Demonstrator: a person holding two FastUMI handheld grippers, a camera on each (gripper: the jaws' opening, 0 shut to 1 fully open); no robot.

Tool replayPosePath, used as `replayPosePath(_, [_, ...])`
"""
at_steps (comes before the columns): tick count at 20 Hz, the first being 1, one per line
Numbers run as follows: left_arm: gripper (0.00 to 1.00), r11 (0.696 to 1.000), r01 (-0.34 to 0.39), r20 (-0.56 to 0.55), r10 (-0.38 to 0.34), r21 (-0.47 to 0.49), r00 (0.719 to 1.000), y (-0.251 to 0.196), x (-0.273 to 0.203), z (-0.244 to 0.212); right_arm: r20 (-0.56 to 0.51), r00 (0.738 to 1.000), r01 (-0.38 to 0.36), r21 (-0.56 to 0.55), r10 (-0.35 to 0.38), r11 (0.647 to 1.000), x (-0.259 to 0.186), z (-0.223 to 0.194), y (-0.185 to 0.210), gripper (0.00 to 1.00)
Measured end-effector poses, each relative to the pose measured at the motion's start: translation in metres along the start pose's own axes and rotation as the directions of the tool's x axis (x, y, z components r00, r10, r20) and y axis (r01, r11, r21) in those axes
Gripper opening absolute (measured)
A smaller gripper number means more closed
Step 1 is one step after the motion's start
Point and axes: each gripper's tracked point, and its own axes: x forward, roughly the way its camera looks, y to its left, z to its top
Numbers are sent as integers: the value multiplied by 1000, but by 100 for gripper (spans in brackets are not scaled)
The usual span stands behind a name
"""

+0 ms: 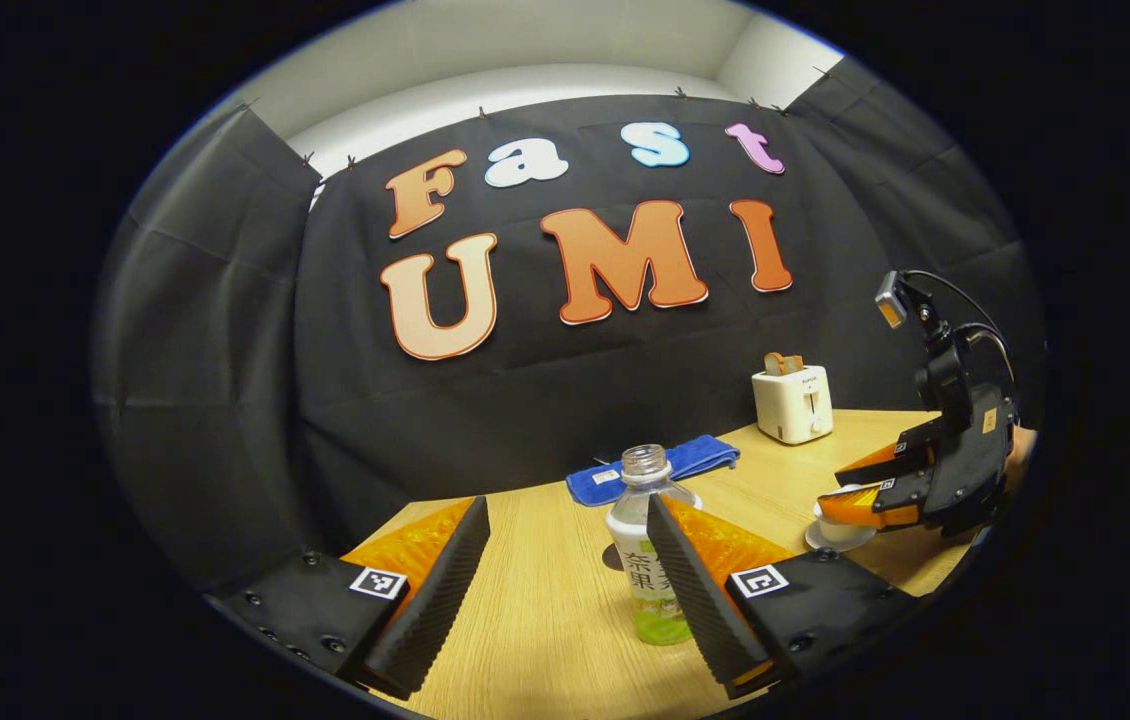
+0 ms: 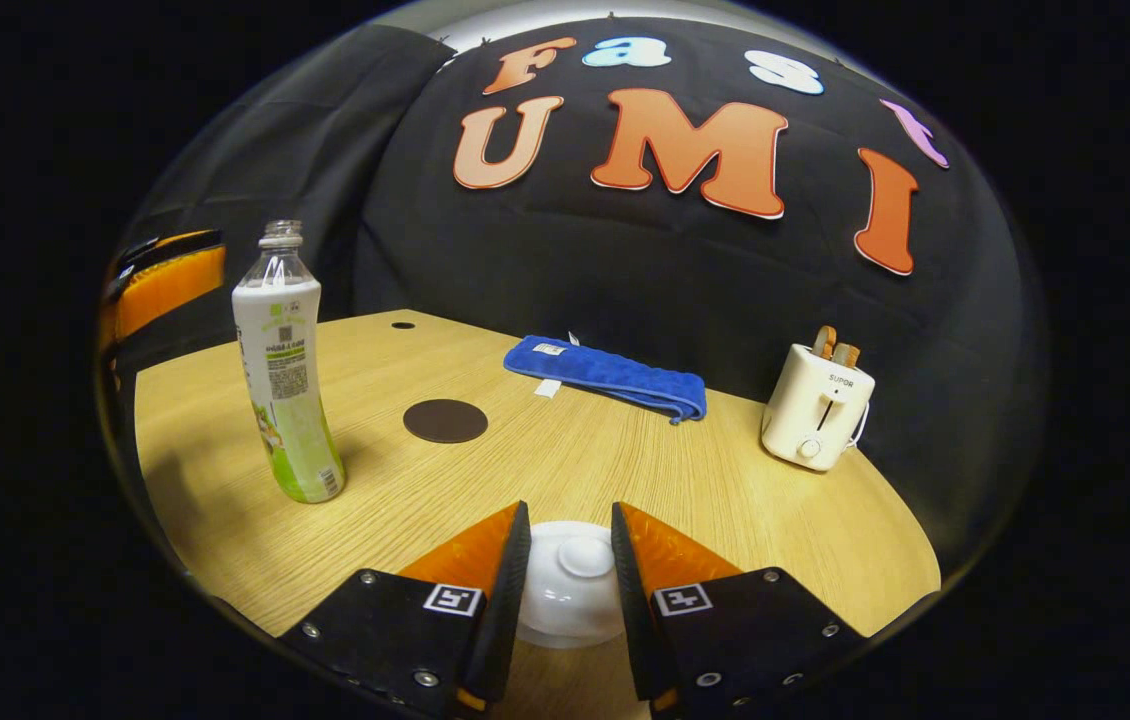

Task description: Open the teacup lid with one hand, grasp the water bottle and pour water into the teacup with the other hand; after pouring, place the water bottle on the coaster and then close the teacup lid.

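Left hand-held gripper (image 1: pixel 565 560) is spread wide, fingers apart, with the water bottle (image 1: pixel 647 560) standing upright just ahead, close by the inner face of one finger; contact there can't be told. The bottle is uncapped, and in the right gripper view it (image 2: pixel 287 390) stands free on the bench (image 2: pixel 565 460) toward its left edge. Over on the right, the right hand-held gripper (image 2: pixel 570 570) has its fingers set to either side of the white teacup lid (image 2: pixel 573 580), the knob showing between them; whether they're actually pressing the lid can't be told. The left gripper view catches that gripper (image 1: pixel 910 480) low over the teacup (image 1: pixel 840 525). Out from there: the dark round coaster (image 2: pixel 445 421) lies mid-bench, near the bottle but apart. A folded blue towel (image 2: pixel 610 375) lies along the back edge, and a white toaster (image 2: pixel 817 405) sits toward the back right corner.
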Motion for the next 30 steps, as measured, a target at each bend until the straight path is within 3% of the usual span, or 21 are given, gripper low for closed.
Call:
replayPosePath(5, [100,1000,11,-7,-11,-1,1000,-3,1,-3,-1,1000,-21,58,21,998,3,-1,0,38])
replayPosePath(7, [100,1000,24,-14,-24,-6,1000,-7,1,-5,5,1000,-27,49,27,998,4,0,1,28])
replayPosePath(9, [100,999,42,-26,-42,-8,999,-12,2,-9,14,1000,-13,11,12,1000,4,0,-1,25])
replayPosePath(13, [100,997,75,-38,-76,-11,996,-23,2,-14,28,1000,-11,47,10,999,2,3,-6,19])
replayPosePath(17, [100,992,119,-62,-122,-50,991,-37,3,-24,67,998,-2,70,-3,998,-8,17,-15,22])
replayPosePath(18, [100,987,143,-79,-149,-72,986,-45,3,-29,85,996,0,76,-6,997,-12,24,-18,18])
replayPosePath(19, [100,984,159,-95,-167,-86,981,-52,4,-35,98,995,5,76,-13,997,-16,30,-21,22])
replayPosePath(20, [100,982,166,-110,-176,-94,978,-57,7,-42,108,994,15,74,-23,997,-19,33,-25,18])
replayPosePath(22, [100,974,173,-163,-196,-144,967,-65,13,-61,119,992,29,89,-39,996,-25,40,-33,22])
replayPosePath(24, [100,967,157,-212,-199,-199,957,-67,19,-76,117,992,29,106,-41,994,-28,41,-35,18])
replayPosePath(25, [100,965,143,-237,-195,-221,952,-66,22,-84,117,992,36,110,-49,993,-30,41,-38,22])
replayPosePath(28, [100,957,97,-292,-178,-272,940,-64,32,-102,126,990,51,121,-66,991,-35,44,-44,22])
replayPosePath(30, [94,952,87,-317,-182,-293,931,-68,38,-115,122,990,62,124,-77,990,-38,45,-49,22])
